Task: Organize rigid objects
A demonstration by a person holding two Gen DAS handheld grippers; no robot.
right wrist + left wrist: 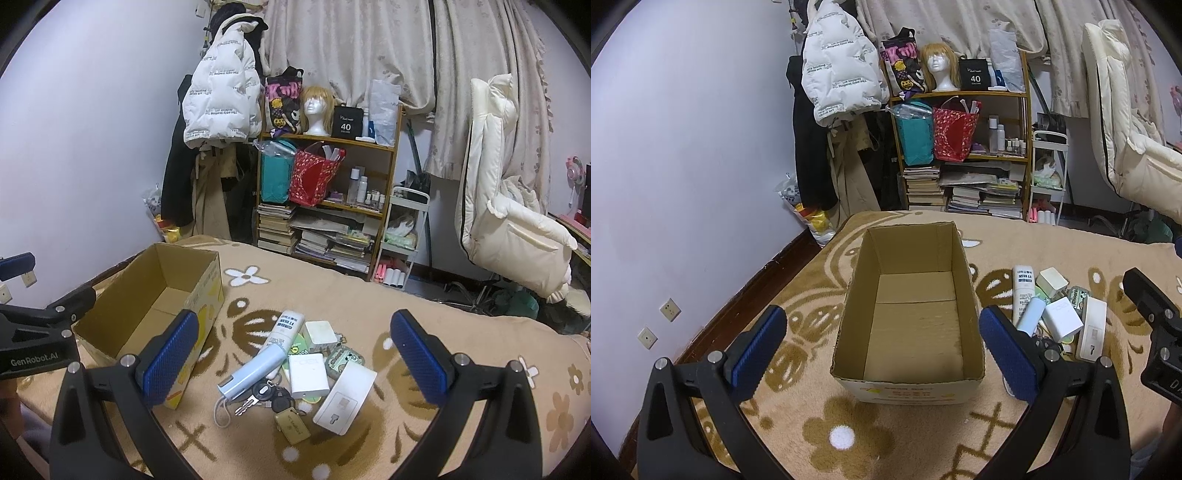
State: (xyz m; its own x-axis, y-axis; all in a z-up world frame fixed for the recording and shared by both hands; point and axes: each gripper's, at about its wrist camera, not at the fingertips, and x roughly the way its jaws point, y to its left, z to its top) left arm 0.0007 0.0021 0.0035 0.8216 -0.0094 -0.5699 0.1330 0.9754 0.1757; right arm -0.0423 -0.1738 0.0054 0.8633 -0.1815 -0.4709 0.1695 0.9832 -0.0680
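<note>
The cardboard box sat empty on the fuzzy flower-patterned blanket, long axis toward twelve o'clock. At its three o'clock lay a heap: pale blue tube angled toward one o'clock, white charger, keys. Left gripper and right gripper hung with jaws wide, holding nothing.

The right gripper hung wide open over a heap of small items on the blanket: a pale blue tube, a white charger, a flat white box, keys, a brass tag. The cardboard box sat empty to the left, the left gripper just beside it
</note>
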